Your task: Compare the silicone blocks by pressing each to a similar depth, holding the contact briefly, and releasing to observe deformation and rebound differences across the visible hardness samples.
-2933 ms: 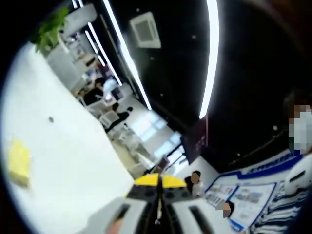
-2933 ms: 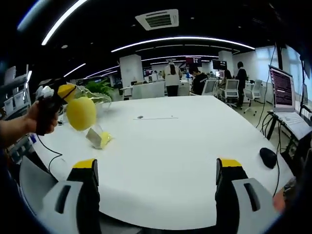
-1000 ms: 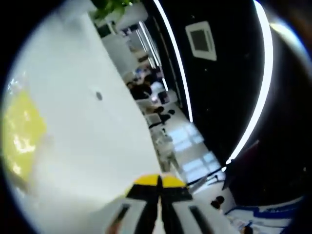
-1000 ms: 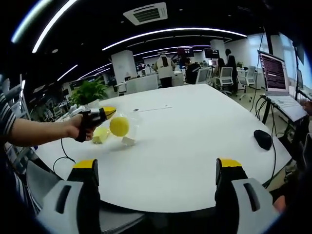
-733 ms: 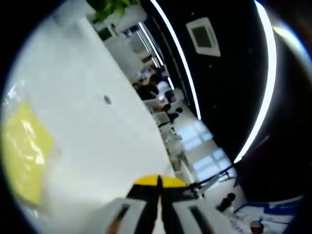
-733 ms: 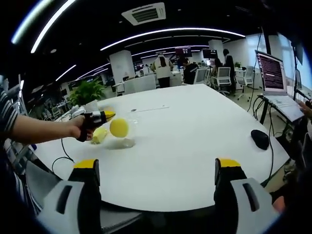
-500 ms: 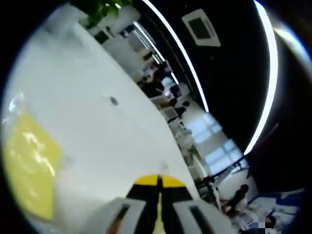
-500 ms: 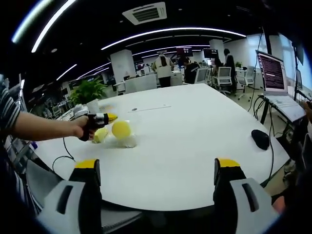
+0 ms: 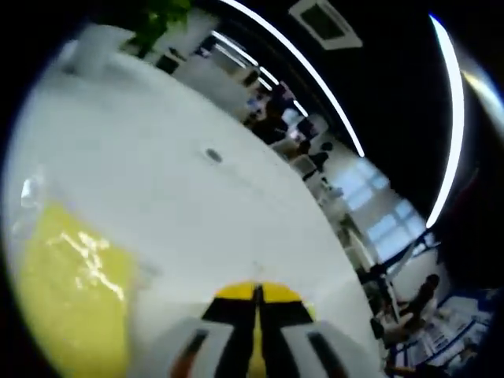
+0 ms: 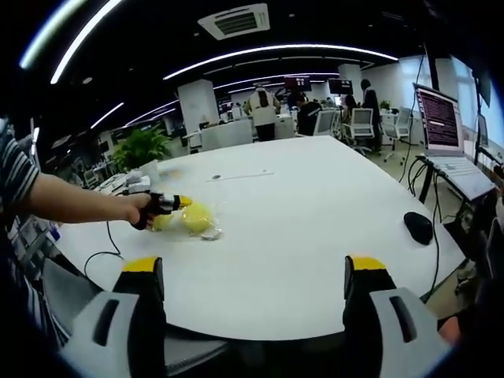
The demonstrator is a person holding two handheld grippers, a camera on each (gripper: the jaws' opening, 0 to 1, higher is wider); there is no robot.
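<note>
Left claw: jaws pressed together, yellow tips meeting at bottom centre of the left gripper view, nothing between them. Same claw seen from outside in the right gripper view, centre left, held in the person's hand with a bare forearm running in from the left edge; it's down at the bench surface, tip right at the yellow pieces. Contact or just beside: cannot tell from here.

Right claw: jaws spread wide, one at lower left and one at lower right of its own view, holding nothing, hanging off the near edge of the bench, well apart from the blocks.

Yellow block: big in the lower left of the left gripper view, shiny, looks wrapped in clear film, lying on the white bench just left of the closed jaws. In the right gripper view the yellow stuff sits centre left: a rounder yellow piece plus a smaller yellow bit behind the claw, on something clear. Exact block count: cannot tell, too small.

Other items on the bench: one black mouse at right, one open laptop at the right edge, one potted plant at upper left.
</note>
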